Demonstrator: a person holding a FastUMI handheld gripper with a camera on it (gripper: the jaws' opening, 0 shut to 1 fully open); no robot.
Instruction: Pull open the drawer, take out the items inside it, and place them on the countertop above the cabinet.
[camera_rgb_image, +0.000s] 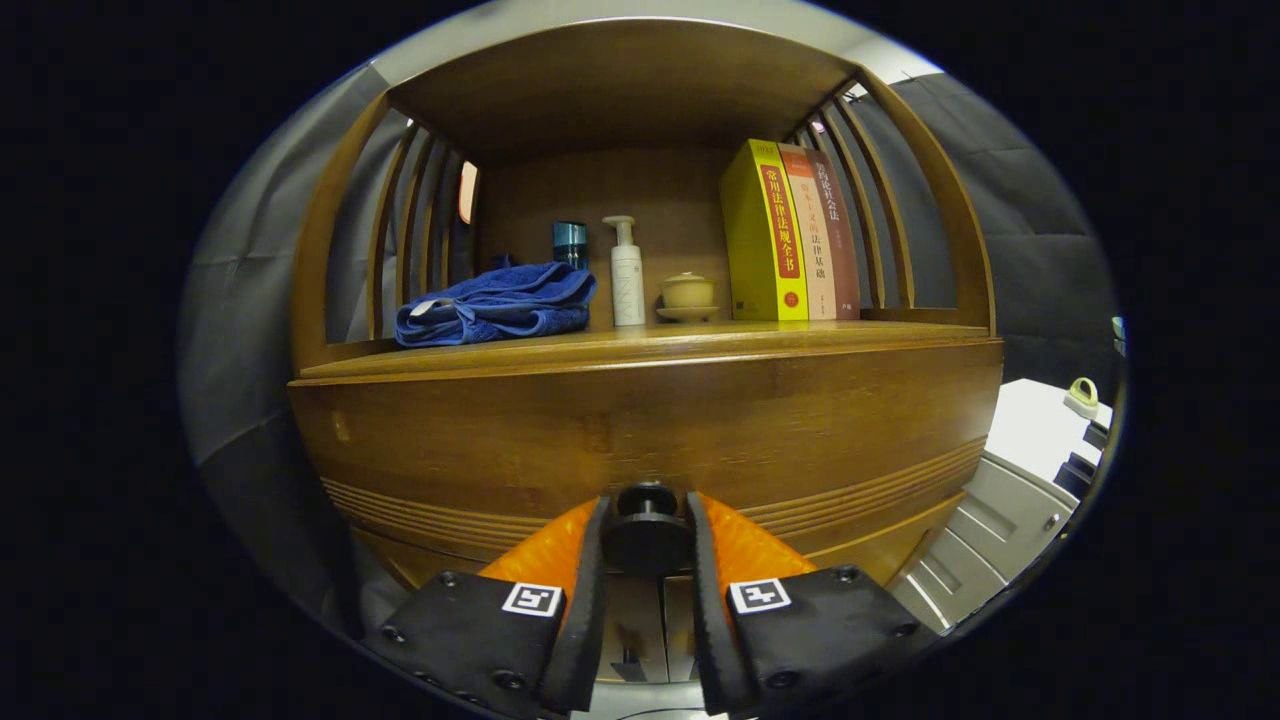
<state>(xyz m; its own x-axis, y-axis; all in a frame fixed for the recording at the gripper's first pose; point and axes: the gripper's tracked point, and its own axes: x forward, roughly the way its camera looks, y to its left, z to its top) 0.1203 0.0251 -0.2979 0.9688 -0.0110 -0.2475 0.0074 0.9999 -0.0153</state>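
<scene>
Fingers (597, 560) of my gripper (647, 545) are pressing in from both sides on the round dark knob (647, 528) of the drawer (650, 440), whose wooden front is sitting flush in the cabinet (330, 300), so I am seeing nothing of what lies inside. Above it on the countertop (650, 342), a folded blue towel (495, 305), a dark can (570, 243), a white pump bottle (627, 275), a small lidded cup (688, 293) and three upright books (790, 235) are standing in a row.

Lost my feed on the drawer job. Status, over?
Tongs closed on the round black drawer knob, one finger pressing each side. Brown wooden drawer front looks unopened. Nothing blocking the pull.
</scene>
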